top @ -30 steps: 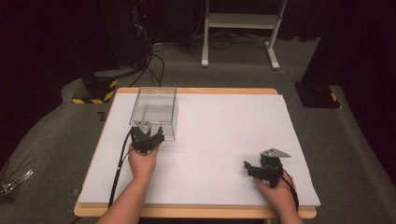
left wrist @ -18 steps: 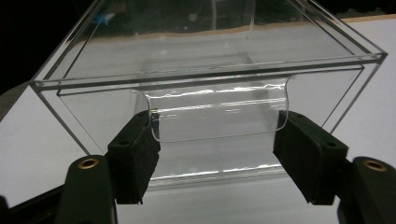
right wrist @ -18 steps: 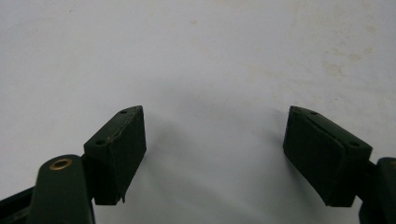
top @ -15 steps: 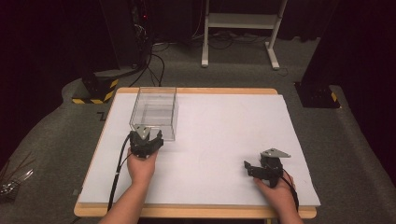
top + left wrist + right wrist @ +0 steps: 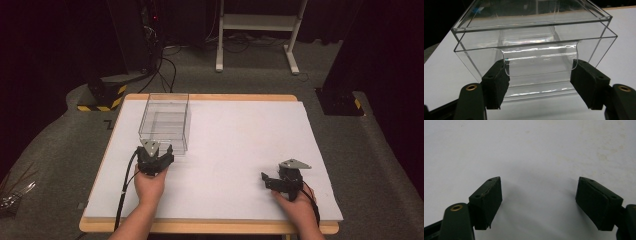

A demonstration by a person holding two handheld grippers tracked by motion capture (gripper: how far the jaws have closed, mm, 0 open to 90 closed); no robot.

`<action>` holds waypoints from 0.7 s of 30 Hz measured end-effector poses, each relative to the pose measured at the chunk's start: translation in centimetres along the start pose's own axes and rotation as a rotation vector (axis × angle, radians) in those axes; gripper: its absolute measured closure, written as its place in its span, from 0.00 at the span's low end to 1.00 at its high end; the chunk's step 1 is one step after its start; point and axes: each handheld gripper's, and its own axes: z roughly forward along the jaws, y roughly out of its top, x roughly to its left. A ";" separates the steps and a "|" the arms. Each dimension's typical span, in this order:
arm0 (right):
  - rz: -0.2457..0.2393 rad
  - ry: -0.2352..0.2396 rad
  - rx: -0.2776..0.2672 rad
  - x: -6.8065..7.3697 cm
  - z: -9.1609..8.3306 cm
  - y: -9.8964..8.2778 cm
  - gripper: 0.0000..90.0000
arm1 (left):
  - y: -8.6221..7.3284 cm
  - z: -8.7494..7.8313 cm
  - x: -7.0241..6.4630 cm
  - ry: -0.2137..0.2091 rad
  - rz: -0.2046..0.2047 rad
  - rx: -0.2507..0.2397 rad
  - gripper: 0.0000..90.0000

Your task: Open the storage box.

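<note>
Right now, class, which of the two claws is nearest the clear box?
The left claw: its jaws sit at the clear box's near wall. The right claw lies well apart on the white table, jaws open.

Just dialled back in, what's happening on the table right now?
A person is working at the white table with a tool in each hand. The left tool sits at the near end of the clear plastic box, its jaws on either side of the curved cut-out in the front wall; the left pad seems to touch the edge, but a firm grip cannot be confirmed. The box is open-topped with another clear tray inside. The right tool rests open above bare tabletop, holding nothing.
</note>
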 end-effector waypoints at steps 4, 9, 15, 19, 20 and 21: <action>0.000 0.000 0.000 0.0 0.0 0.0 0.24 | -0.3 -0.4 0.0 -0.002 0.001 -0.002 0.36; 0.000 0.000 0.000 0.0 0.0 0.0 0.24 | -0.6 -1.1 -0.1 -0.006 0.005 -0.003 0.36; 0.000 0.001 0.001 0.0 0.0 0.0 0.24 | -1.1 -1.8 -0.1 -0.010 0.010 -0.005 0.36; 0.000 0.001 0.001 0.0 0.0 0.0 0.24 | -1.4 -2.4 -0.2 -0.013 0.009 -0.004 0.36; 0.000 0.000 0.000 0.0 0.0 0.0 0.24 | -1.5 -2.6 -0.2 -0.013 0.010 -0.005 0.36; 0.000 0.000 0.000 0.0 0.0 0.0 0.23 | -1.6 -2.9 -0.2 -0.012 0.014 -0.006 0.36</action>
